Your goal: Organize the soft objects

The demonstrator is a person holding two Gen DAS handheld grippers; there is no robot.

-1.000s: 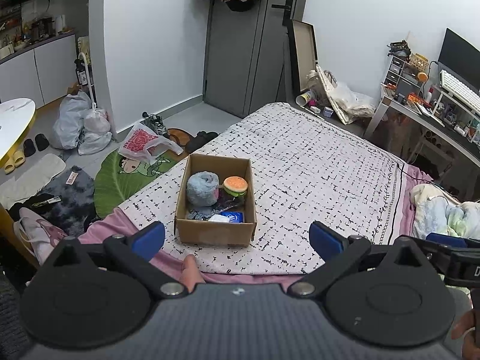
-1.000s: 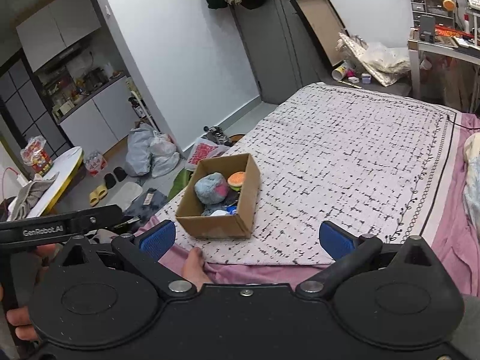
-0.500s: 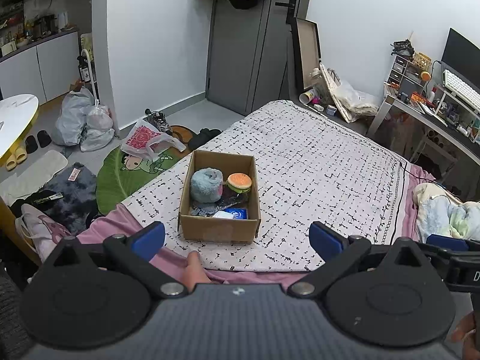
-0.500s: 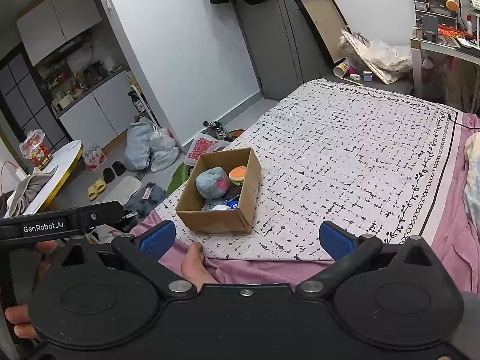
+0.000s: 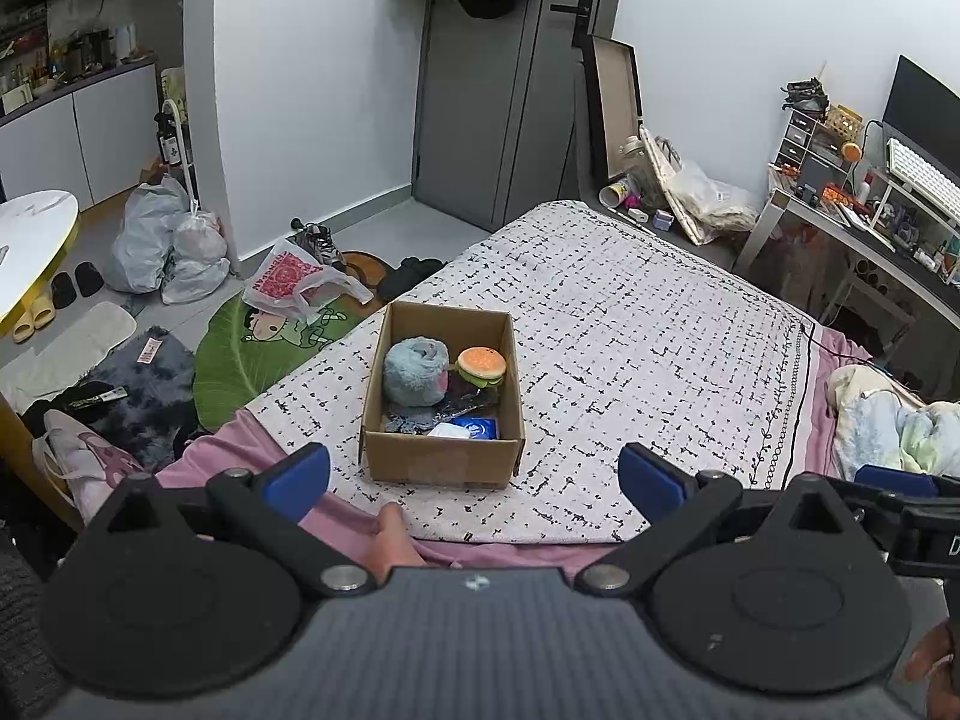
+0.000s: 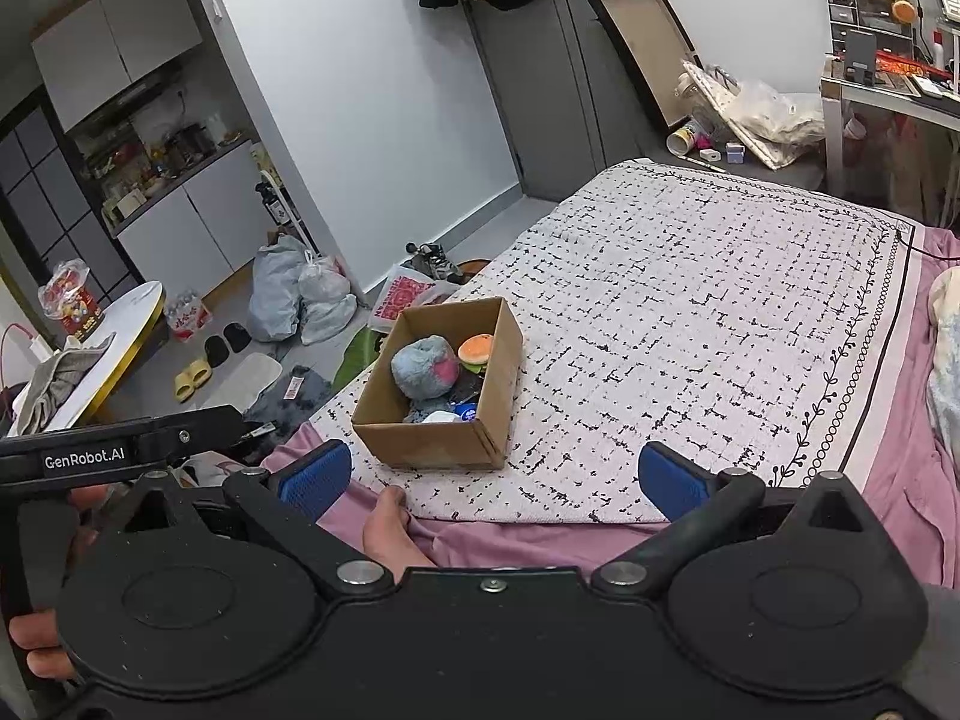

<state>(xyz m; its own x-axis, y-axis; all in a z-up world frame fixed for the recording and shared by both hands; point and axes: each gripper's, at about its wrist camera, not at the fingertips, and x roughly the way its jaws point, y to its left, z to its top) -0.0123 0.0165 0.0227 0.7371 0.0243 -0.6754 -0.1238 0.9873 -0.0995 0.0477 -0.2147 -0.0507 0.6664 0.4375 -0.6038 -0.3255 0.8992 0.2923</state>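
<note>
An open cardboard box [image 5: 441, 459] stands on the bed's near left corner; it also shows in the right wrist view [image 6: 429, 447]. Inside lie a blue-grey plush toy [image 5: 414, 372], a burger plush [image 5: 481, 365], a blue packet [image 5: 478, 427] and dark items. The plush toy [image 6: 423, 369] and the burger plush [image 6: 476, 350] also show in the right wrist view. My left gripper [image 5: 474, 474] is open and empty, just in front of the box. My right gripper [image 6: 495, 474] is open and empty, near the box's front.
The bed has a white patterned blanket [image 5: 630, 330] over a pink sheet [image 6: 900, 480]. A bare foot [image 5: 390, 543] rests at the bed's edge. Bags [image 5: 162, 240], shoes and mats lie on the floor to the left. A cluttered desk [image 5: 870, 222] stands at the right. Bedding [image 5: 888, 432] is piled at right.
Both grippers have drawn back and risen slightly, so the box sits a little farther away in both views. Both stay open and empty.
</note>
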